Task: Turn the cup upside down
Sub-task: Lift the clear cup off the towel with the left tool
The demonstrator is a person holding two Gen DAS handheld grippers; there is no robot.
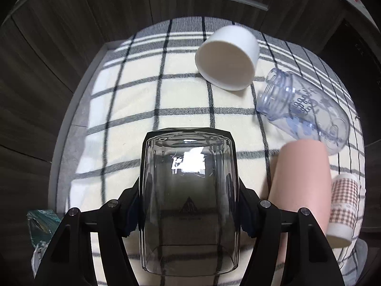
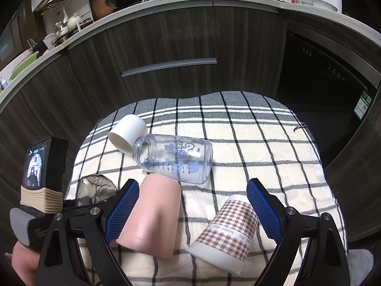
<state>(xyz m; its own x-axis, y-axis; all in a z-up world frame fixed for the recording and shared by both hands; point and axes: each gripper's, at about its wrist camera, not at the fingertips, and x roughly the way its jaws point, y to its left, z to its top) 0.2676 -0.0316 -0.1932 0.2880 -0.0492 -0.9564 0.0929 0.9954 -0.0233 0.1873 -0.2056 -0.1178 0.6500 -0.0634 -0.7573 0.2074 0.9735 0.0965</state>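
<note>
My left gripper (image 1: 189,205) is shut on a smoky clear glass cup (image 1: 188,190), holding it by its sides above the checked cloth (image 1: 142,95); its thick base points away from me. The same cup shows in the right wrist view (image 2: 95,188) at the lower left, beside the left gripper's body. My right gripper (image 2: 193,202) is open and empty, its blue pads (image 2: 123,209) either side of a pink cup (image 2: 154,217) and a plaid cup (image 2: 228,231), both upside down on the cloth.
A white cup (image 1: 226,59) and a clear bottle with blue print (image 1: 307,112) lie on their sides at the far part of the cloth. Dark wooden cabinets (image 2: 166,47) stand just beyond the table. A dishwasher front (image 2: 321,83) is at the right.
</note>
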